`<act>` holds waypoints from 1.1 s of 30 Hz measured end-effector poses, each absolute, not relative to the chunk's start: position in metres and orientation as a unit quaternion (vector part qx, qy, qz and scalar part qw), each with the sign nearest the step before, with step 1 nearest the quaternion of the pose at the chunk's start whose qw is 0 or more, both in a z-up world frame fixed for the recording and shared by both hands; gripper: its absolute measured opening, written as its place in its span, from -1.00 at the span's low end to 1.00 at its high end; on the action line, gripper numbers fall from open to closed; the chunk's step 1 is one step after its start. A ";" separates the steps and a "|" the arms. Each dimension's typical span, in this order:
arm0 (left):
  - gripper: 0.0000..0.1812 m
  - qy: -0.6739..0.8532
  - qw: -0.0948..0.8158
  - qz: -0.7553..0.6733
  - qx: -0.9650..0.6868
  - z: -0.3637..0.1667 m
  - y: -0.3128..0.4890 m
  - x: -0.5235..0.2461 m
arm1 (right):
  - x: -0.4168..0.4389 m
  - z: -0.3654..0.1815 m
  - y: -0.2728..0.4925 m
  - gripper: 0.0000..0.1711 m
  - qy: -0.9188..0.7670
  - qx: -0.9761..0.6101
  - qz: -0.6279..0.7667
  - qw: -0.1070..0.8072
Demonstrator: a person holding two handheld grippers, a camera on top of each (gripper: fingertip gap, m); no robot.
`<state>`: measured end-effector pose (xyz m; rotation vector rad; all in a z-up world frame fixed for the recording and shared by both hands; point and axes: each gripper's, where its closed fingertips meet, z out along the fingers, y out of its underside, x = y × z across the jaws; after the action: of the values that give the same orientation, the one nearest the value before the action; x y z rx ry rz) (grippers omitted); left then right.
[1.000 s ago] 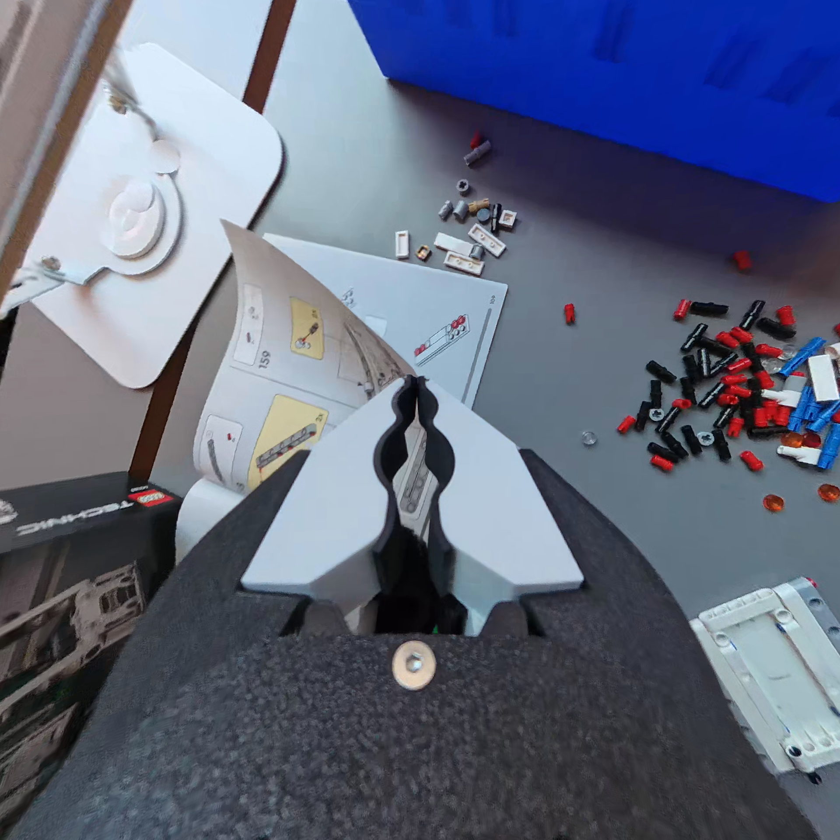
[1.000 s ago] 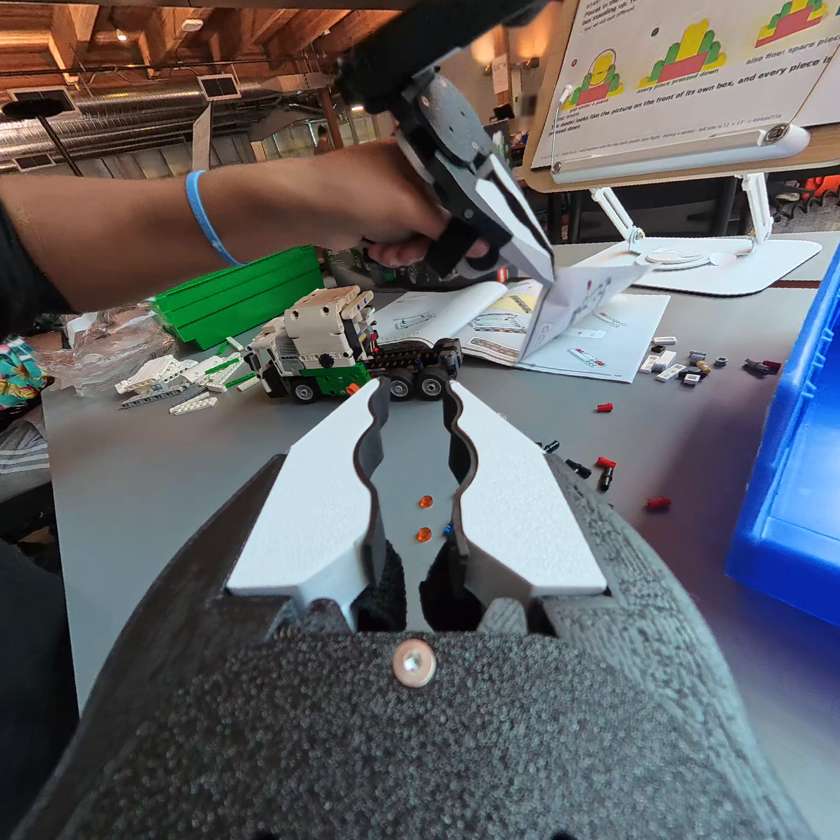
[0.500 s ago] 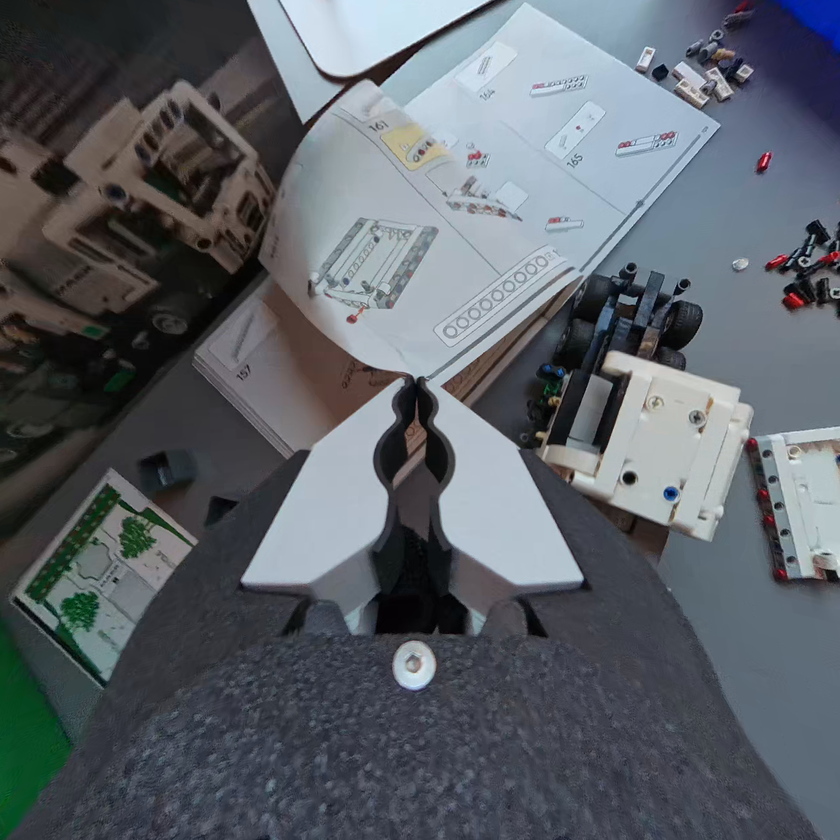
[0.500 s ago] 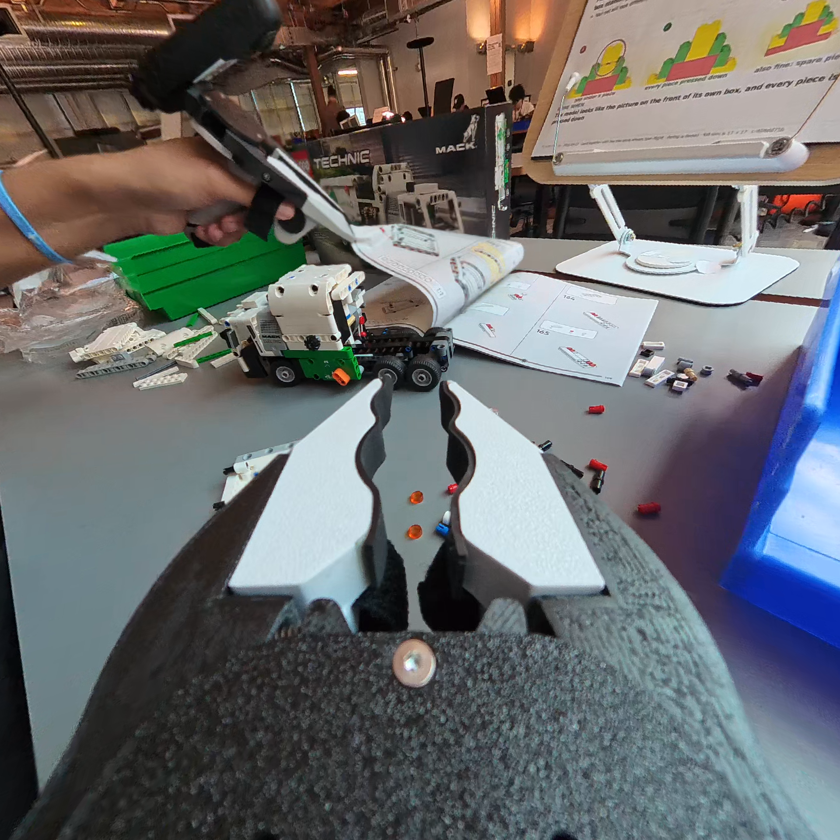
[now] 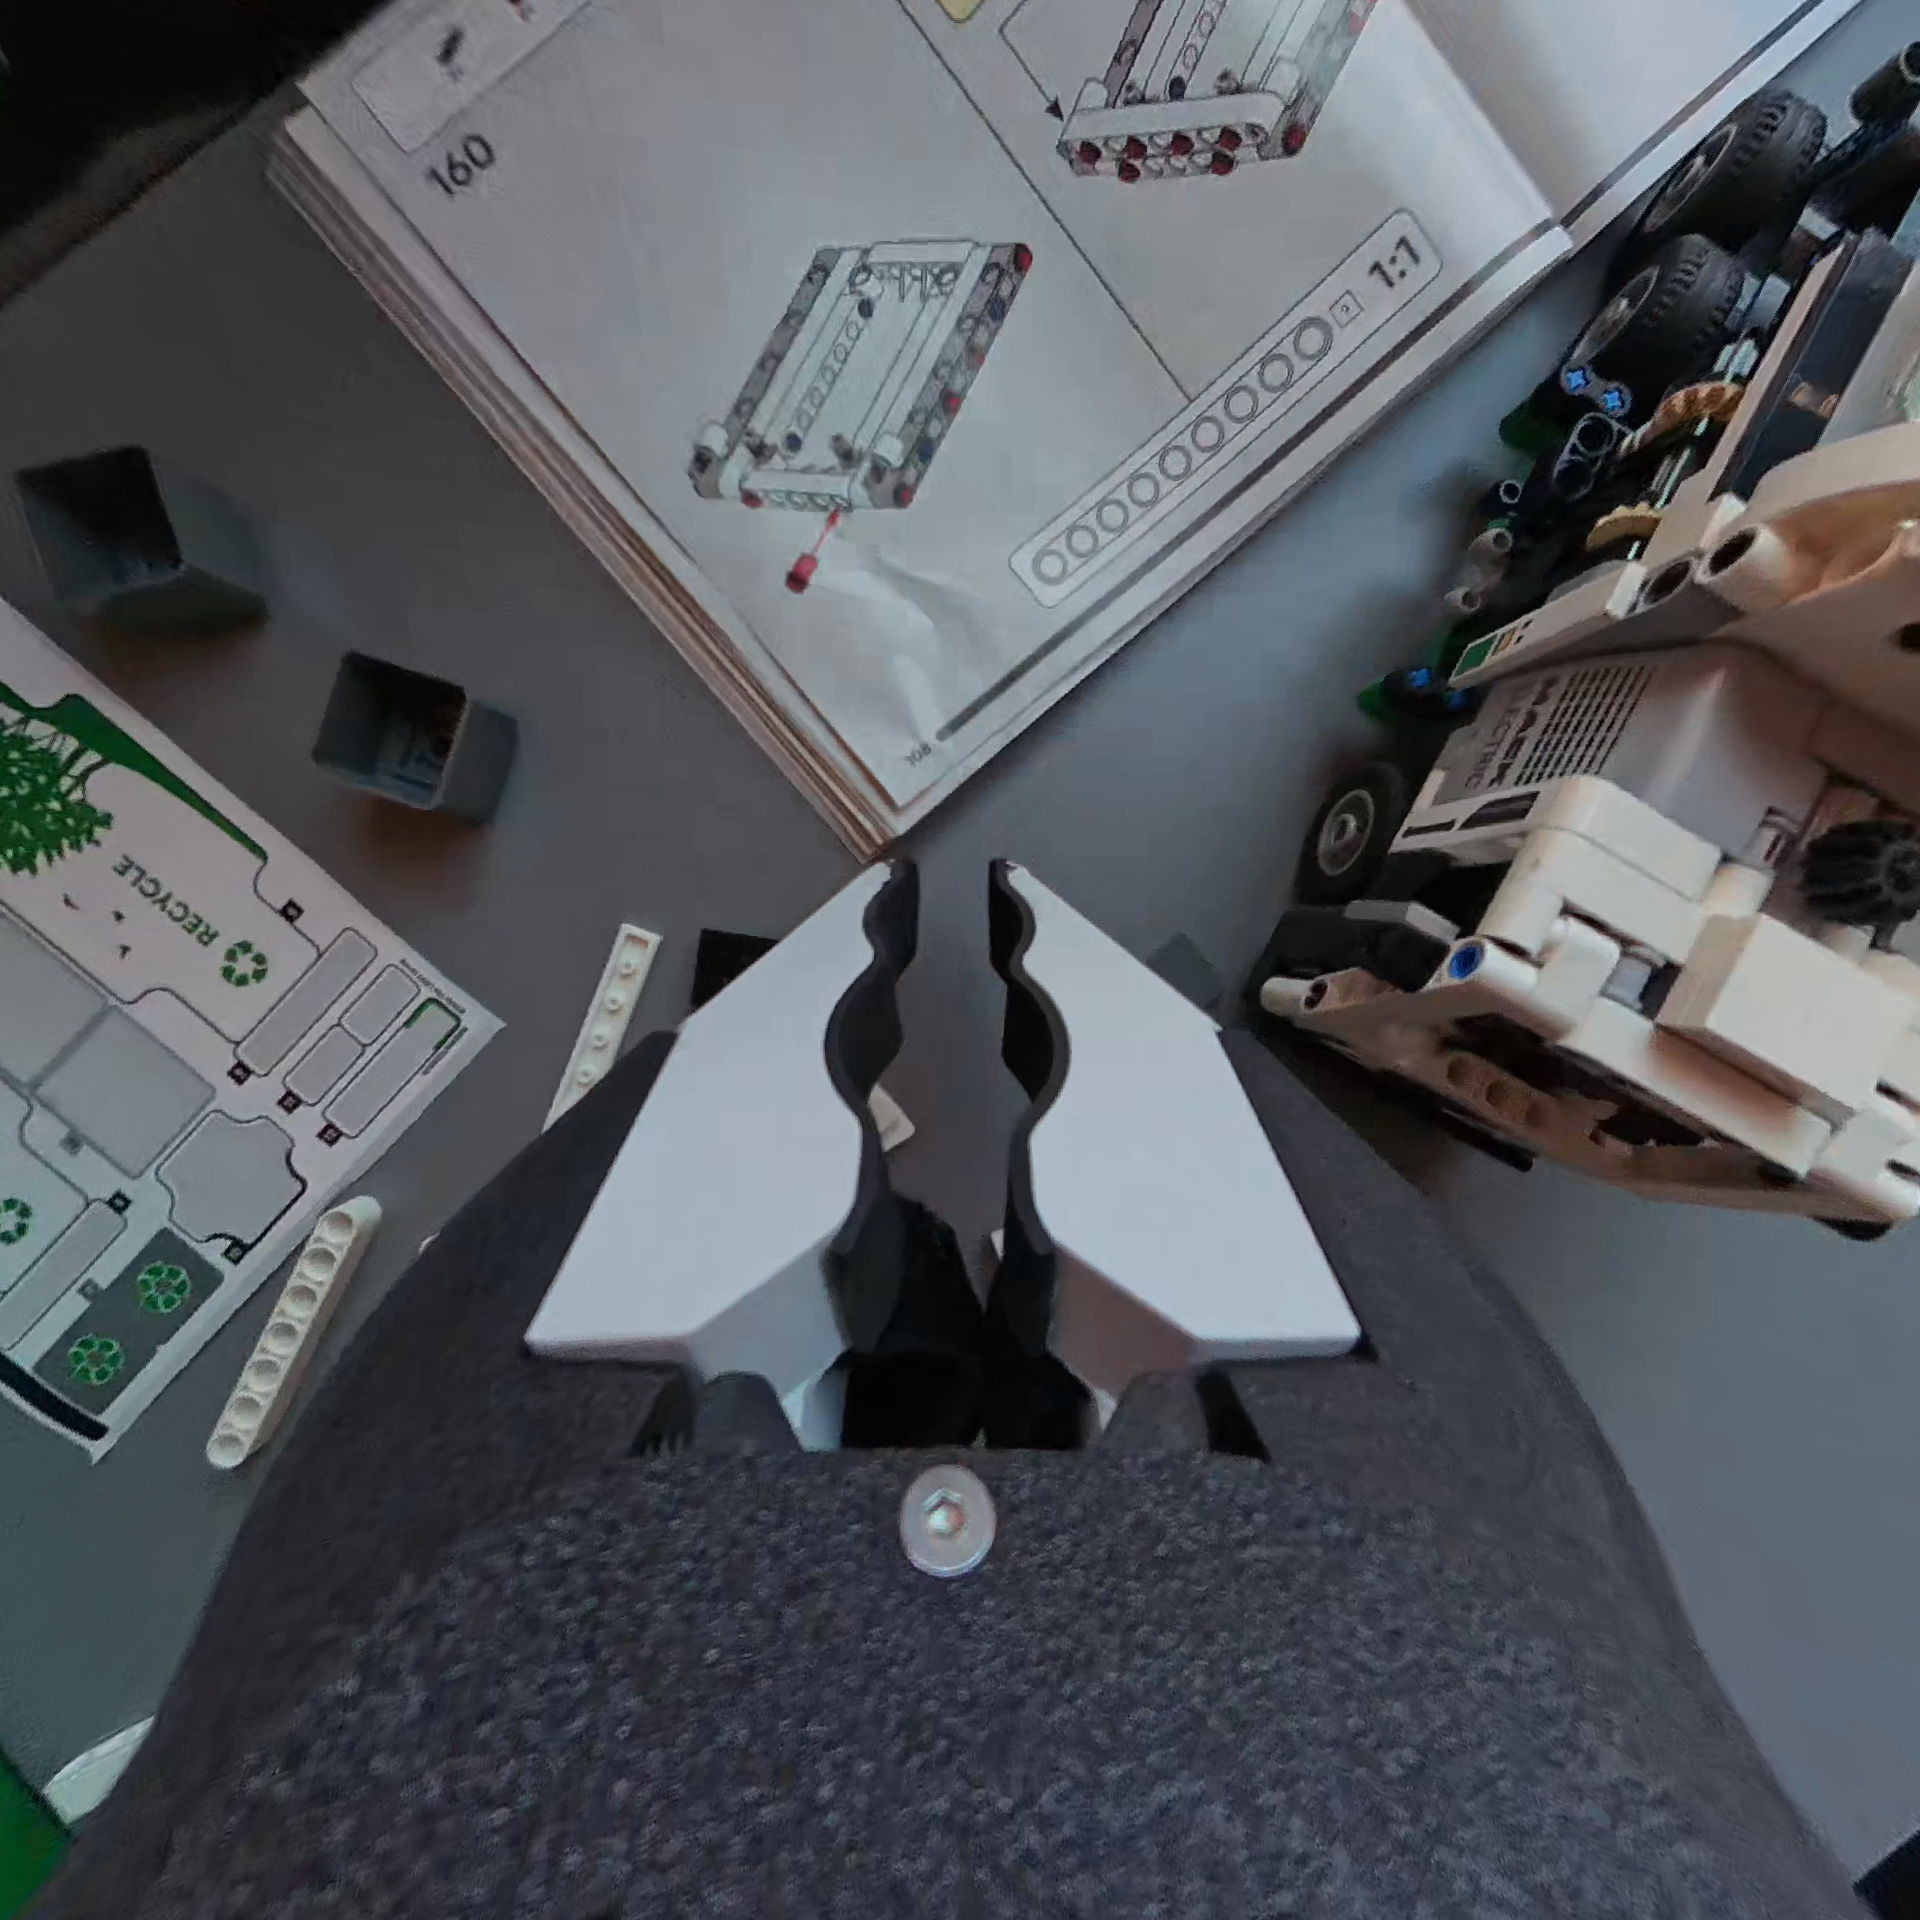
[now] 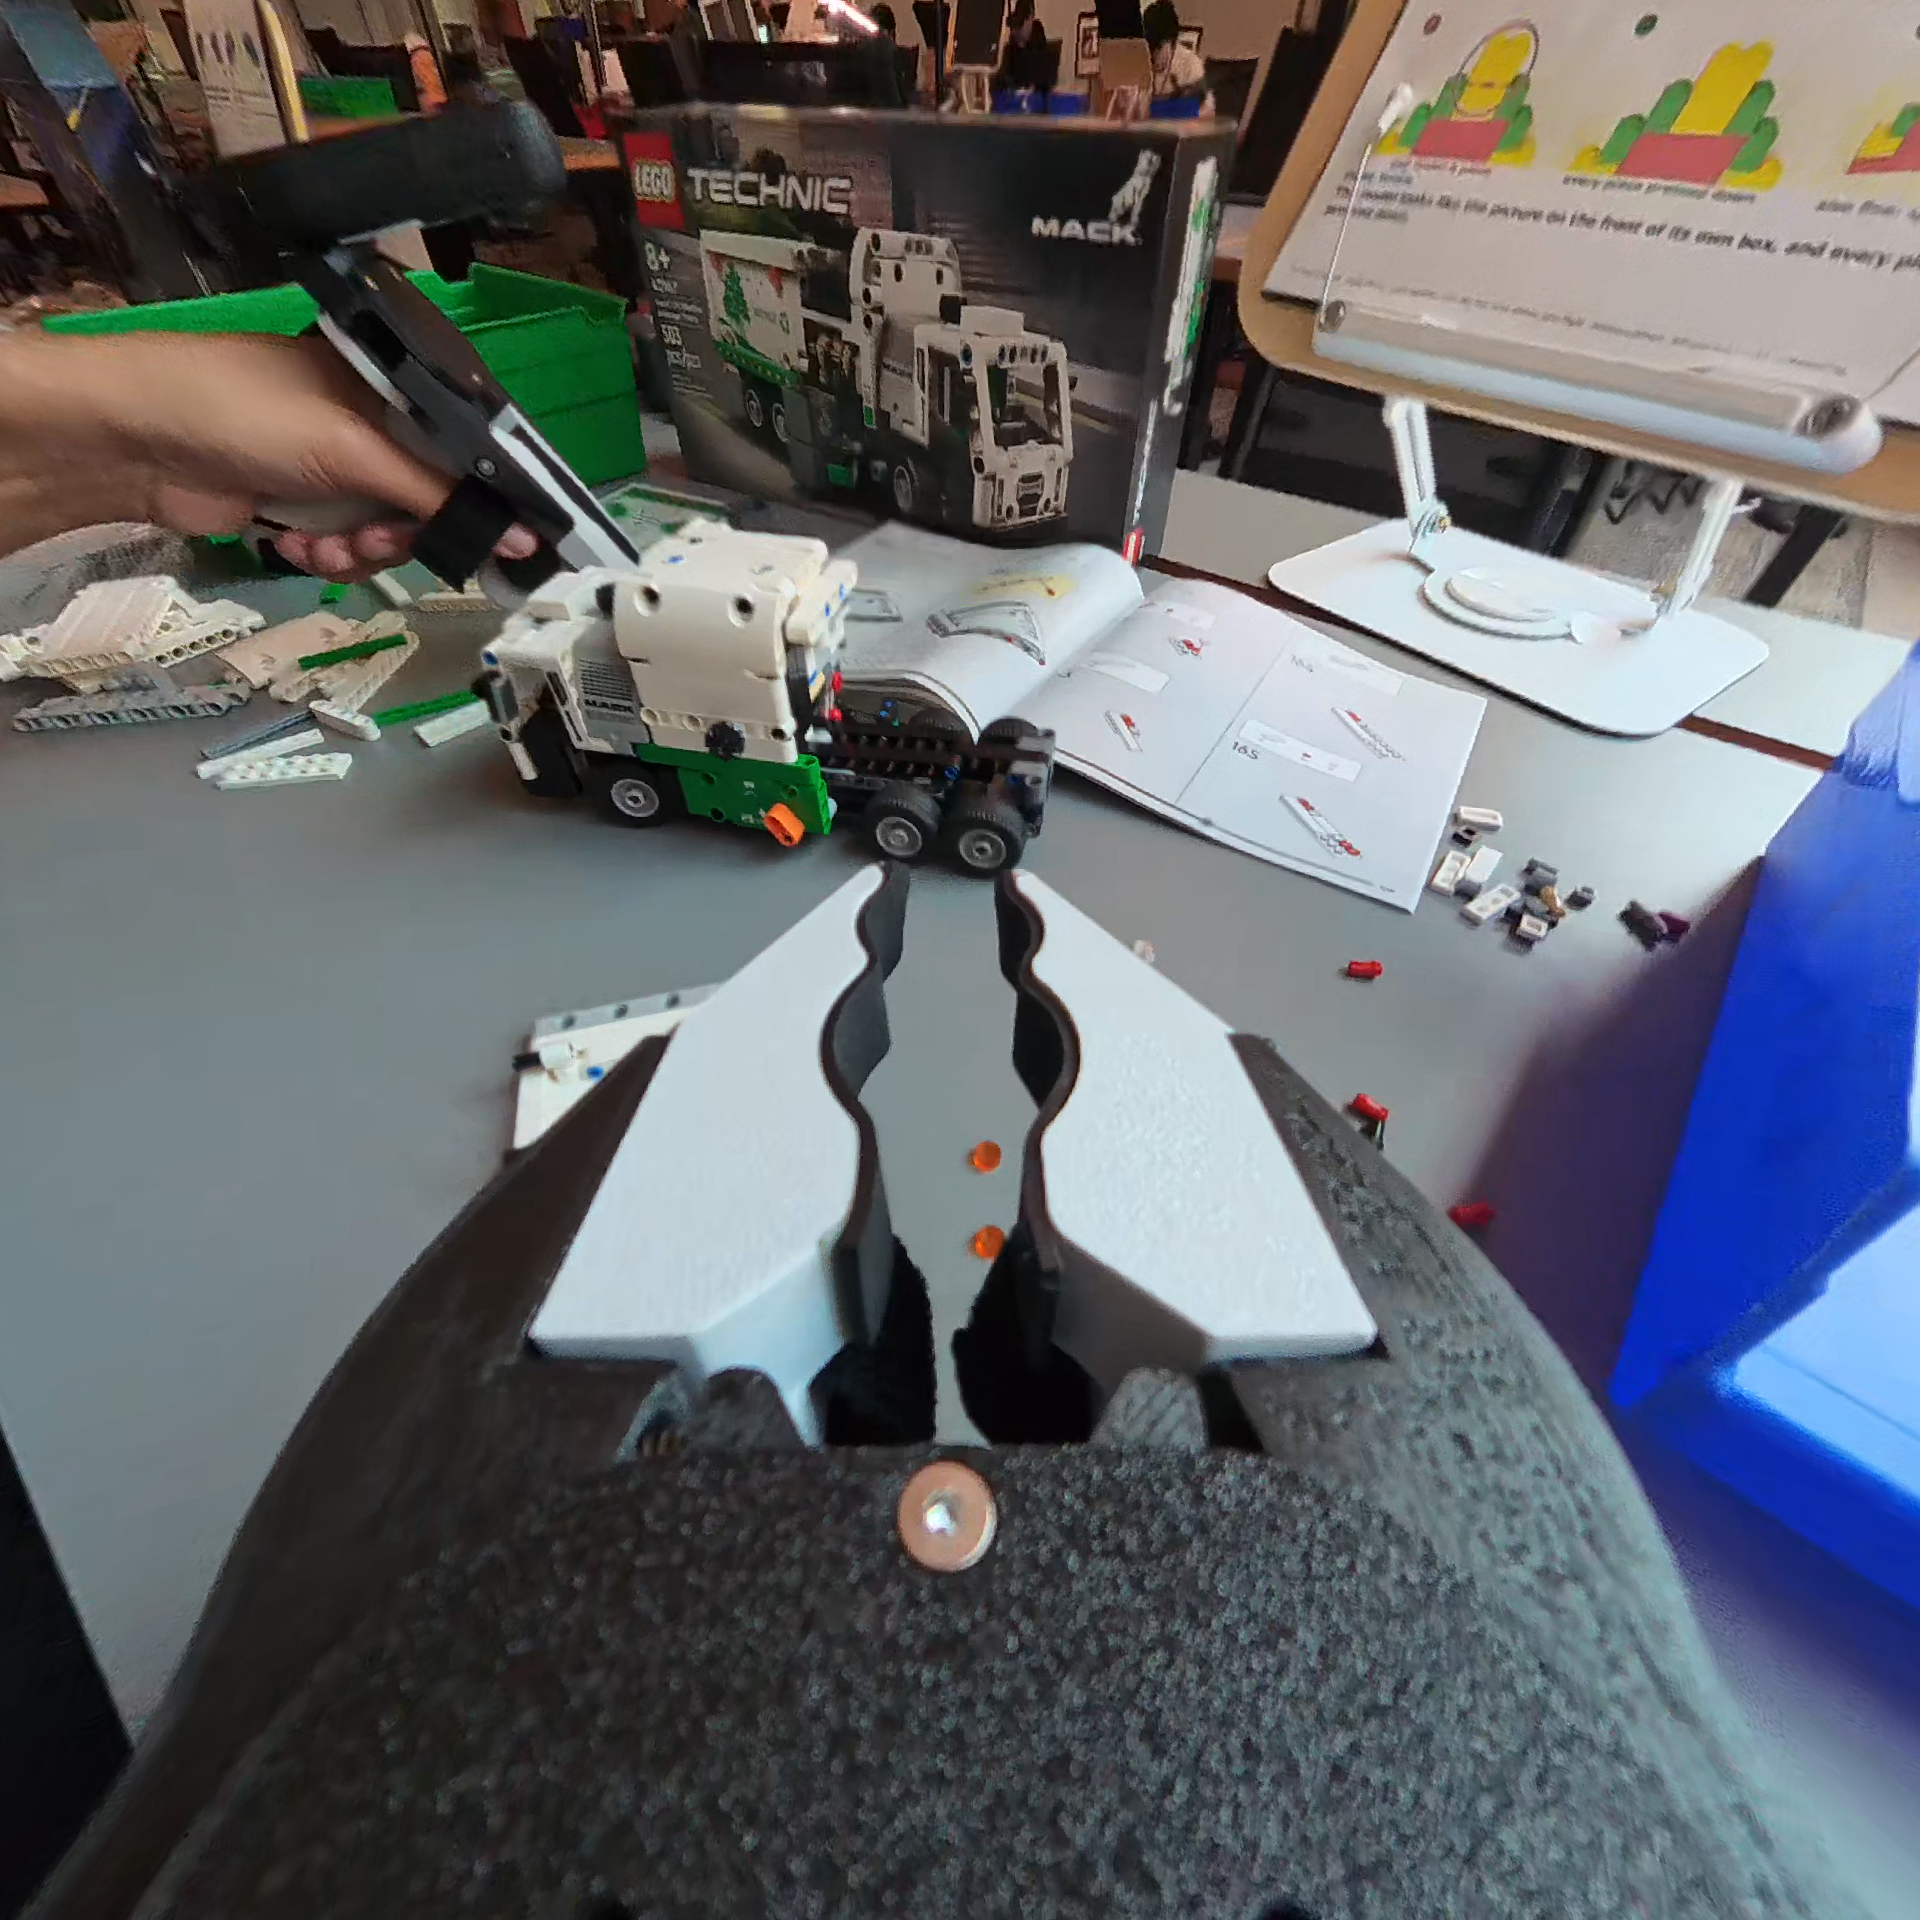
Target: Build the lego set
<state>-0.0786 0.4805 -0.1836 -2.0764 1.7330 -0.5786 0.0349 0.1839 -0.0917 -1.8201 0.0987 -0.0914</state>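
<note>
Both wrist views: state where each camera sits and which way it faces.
Left wrist view: on the left gripper, looking steeply down at the instruction booklet and truck; own open fingers show.
Right wrist view: on the right gripper, low, looking across the table; own open fingers show, plus a hand with the left gripper.
Shared: booklet, truck.

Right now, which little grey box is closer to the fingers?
The grey box beside the sticker sheet is closer. The other grey box sits farther up, toward the picture's left edge.
</note>
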 end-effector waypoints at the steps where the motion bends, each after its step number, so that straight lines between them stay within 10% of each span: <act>1: -0.86 0.615 0.192 -0.207 -0.737 -0.181 0.482 -0.081 | 0.031 -0.083 0.187 -0.81 0.037 -0.785 -0.042 0.617; 13: -0.88 0.522 0.437 -0.338 -0.650 -0.086 0.433 -0.098 | 0.018 -0.099 0.212 -0.69 0.029 -0.819 -0.044 0.571; 33: -0.73 0.555 0.347 -0.462 -0.598 -0.139 0.295 -0.131 | 0.058 -0.163 0.107 -0.70 0.041 -0.892 -0.078 0.443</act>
<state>-0.1312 0.2954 -0.1390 -1.5515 1.4408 -1.1979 0.0584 0.1071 -0.1629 -2.2139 0.1012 -0.1931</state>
